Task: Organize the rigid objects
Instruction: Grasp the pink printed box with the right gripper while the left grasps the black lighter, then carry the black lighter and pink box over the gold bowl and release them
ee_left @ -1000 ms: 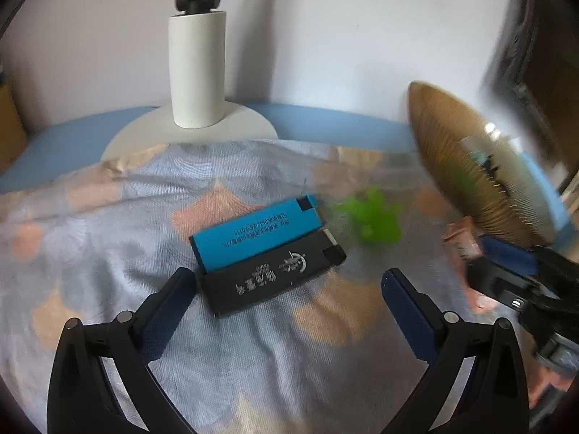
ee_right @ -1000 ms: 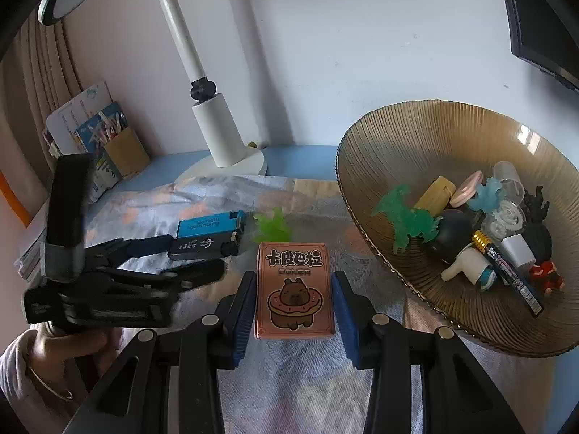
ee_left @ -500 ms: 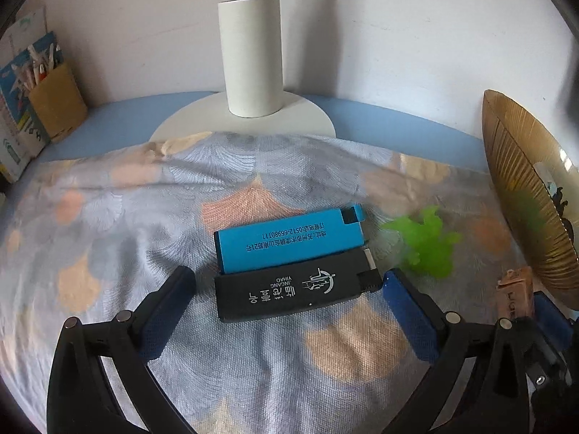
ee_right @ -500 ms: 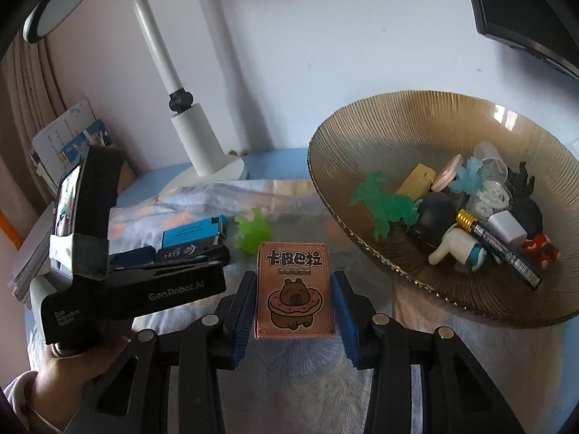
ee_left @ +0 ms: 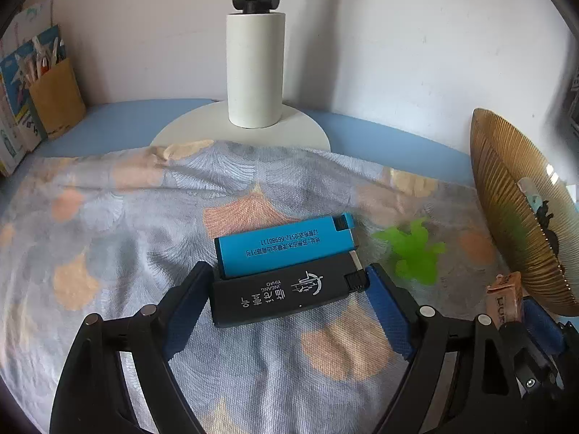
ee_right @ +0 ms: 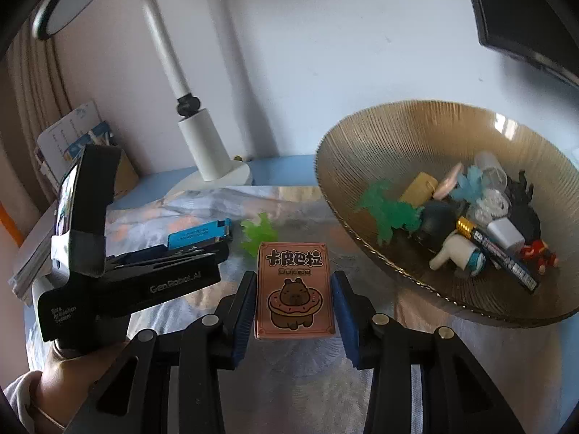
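Note:
A black lighter (ee_left: 286,296) lies on the patterned cloth, side by side with a blue lighter (ee_left: 282,246) (ee_right: 197,233). My left gripper (ee_left: 286,289) (ee_right: 220,249) straddles the black lighter lengthwise. Its jaws are closing, and the blue pads (ee_left: 184,311) meet the lighter's two ends. My right gripper (ee_right: 295,303) is shut on a pink playing-card box (ee_right: 293,289) (ee_left: 504,300) with a cartoon capybara, held above the cloth left of the amber ribbed bowl (ee_right: 362,166) (ee_left: 514,217). A green toy figure (ee_left: 416,249) (ee_right: 258,233) lies between the lighters and the bowl.
The bowl holds several small items, among them a green dinosaur (ee_right: 387,213) and a battery (ee_right: 495,253). A white desk lamp (ee_left: 255,72) (ee_right: 202,152) stands at the back. Books and a pen holder (ee_left: 54,97) sit far left. A dark screen (ee_right: 524,18) hangs upper right.
My left gripper rolled level, closed in on the black lighter and narrowed its jaws from wide open to the lighter's ends. The right gripper kept hold of the card box and barely moved.

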Demonstrator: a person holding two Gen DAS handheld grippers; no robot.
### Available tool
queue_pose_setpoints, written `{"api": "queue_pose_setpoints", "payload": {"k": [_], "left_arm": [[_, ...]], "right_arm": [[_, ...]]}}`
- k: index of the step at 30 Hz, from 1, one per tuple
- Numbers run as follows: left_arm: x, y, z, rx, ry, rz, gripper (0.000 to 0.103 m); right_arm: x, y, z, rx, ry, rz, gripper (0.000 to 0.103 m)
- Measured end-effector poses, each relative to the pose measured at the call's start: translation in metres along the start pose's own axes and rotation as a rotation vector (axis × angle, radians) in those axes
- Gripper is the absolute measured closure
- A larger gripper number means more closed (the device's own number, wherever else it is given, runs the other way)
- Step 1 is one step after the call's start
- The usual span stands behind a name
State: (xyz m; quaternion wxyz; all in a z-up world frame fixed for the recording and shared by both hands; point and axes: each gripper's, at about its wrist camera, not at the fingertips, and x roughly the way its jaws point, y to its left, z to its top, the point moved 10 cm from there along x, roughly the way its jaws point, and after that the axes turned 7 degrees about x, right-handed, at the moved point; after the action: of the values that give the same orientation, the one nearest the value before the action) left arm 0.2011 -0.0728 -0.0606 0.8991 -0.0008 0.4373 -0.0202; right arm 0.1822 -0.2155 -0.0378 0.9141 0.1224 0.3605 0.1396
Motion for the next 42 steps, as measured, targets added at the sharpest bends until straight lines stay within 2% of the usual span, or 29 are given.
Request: {"api": "queue_pose_setpoints", "payload": {"k": [8, 11, 15, 17, 19, 25, 33, 39, 42], "left_arm": [[-0.010, 0.008, -0.003, -0.040, -0.019, -0.023, 0.019], [-0.016, 0.012, -0.002, -0.068, -0.049, -0.077, 0.019], [-0.024, 0.022, -0.006, -0.091, -0.059, -0.049, 0.019], [-0.035, 0.025, -0.008, -0.063, -0.078, -0.023, 0.019], [-0.045, 0.024, -0.008, -0.017, -0.099, 0.013, 0.019], [-0.066, 0.016, 0.004, 0.002, -0.129, 0.017, 0.019], [-0.093, -0.022, 0.039, 0.051, -0.207, -0.046, 0.019], [-0.104, -0.077, 0.064, 0.112, -0.248, -0.140, 0.019], [-0.108, -0.109, 0.077, 0.158, -0.256, -0.214, 0.019]], "right_arm": [[-0.019, 0.019, 0.004, -0.102, -0.097, 0.008, 0.063], [-0.024, 0.024, 0.005, -0.114, -0.121, 0.037, 0.063], [-0.024, 0.021, 0.006, -0.071, -0.095, 0.092, 0.063], [-0.029, 0.020, 0.012, -0.051, -0.095, 0.115, 0.063], [-0.039, 0.020, 0.023, -0.046, -0.116, 0.123, 0.063], [-0.064, 0.020, 0.064, -0.050, -0.167, 0.143, 0.063], [-0.081, 0.006, 0.100, -0.024, -0.196, 0.147, 0.063], [-0.083, -0.023, 0.121, -0.003, -0.201, 0.110, 0.063], [-0.083, -0.046, 0.131, 0.030, -0.197, 0.089, 0.063]]}}
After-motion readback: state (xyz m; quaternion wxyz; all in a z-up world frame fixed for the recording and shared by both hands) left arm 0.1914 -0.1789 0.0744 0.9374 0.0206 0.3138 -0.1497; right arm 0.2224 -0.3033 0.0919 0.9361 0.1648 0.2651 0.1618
